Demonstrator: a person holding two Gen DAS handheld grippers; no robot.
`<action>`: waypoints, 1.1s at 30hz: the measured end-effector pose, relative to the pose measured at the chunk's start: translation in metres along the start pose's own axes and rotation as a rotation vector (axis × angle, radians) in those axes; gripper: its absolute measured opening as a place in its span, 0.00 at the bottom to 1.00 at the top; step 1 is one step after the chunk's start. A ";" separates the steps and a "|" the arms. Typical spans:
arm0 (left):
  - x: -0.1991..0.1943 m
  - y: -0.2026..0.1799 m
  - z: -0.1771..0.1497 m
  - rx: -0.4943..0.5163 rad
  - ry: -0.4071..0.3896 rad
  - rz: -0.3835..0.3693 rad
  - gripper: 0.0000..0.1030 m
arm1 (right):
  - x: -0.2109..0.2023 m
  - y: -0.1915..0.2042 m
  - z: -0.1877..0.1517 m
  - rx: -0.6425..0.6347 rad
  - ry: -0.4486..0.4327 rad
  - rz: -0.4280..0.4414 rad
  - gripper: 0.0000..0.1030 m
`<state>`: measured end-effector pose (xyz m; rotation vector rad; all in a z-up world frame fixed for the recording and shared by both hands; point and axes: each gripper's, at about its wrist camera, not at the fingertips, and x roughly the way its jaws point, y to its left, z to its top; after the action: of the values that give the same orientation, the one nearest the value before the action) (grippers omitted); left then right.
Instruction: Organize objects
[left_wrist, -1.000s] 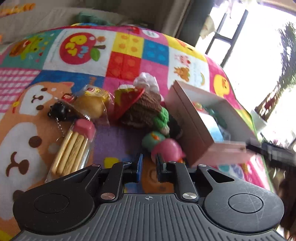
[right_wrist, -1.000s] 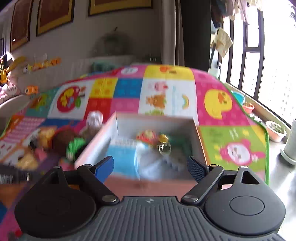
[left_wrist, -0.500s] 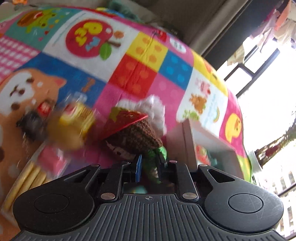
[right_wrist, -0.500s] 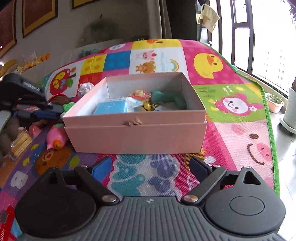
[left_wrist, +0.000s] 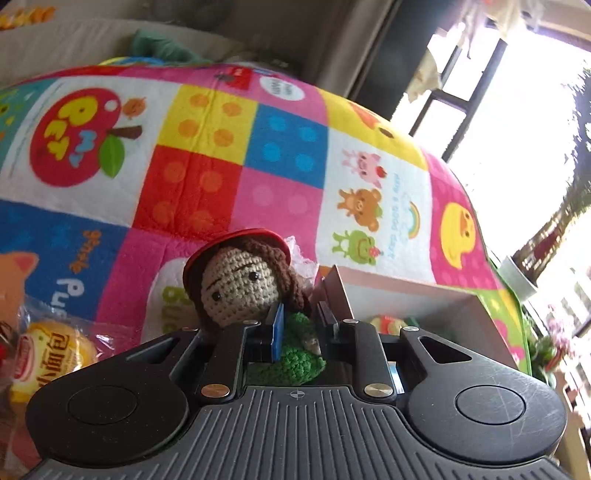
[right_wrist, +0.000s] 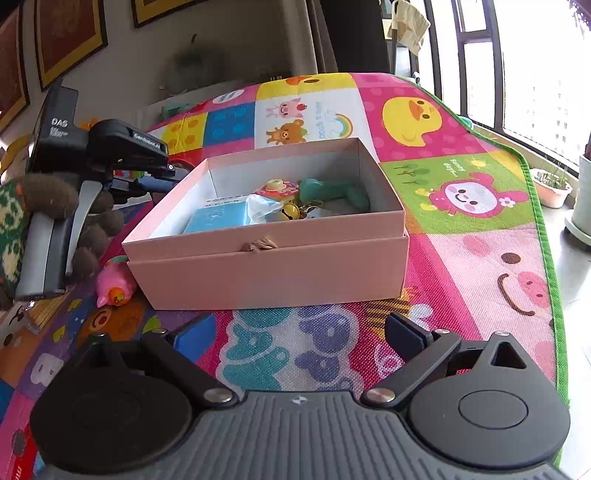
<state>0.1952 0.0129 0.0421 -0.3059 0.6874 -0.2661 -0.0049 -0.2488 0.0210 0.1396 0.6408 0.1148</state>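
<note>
Jaws of the left gripper (left_wrist: 299, 325) clamp a crochet doll (left_wrist: 240, 284), hiding its green body; right gripper (right_wrist: 299, 332) gapes empty.

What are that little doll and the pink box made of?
The doll looks crocheted from matte yarn: stitch loops show on its face and green body. The pink box seems to be matte cardboard or paperboard, with thin, straight, crisp-edged walls.
</note>
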 end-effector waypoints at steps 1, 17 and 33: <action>-0.006 0.002 0.000 0.003 0.004 -0.006 0.23 | 0.000 0.000 0.000 0.003 0.001 0.000 0.96; -0.100 0.017 -0.072 0.025 0.135 -0.012 0.24 | 0.001 0.001 0.001 0.002 0.003 -0.029 0.97; -0.134 0.063 -0.079 0.259 0.062 0.268 0.24 | 0.001 0.003 0.000 -0.007 0.003 -0.034 1.00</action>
<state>0.0530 0.1014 0.0394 0.0429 0.7373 -0.1064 -0.0041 -0.2457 0.0209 0.1216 0.6458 0.0843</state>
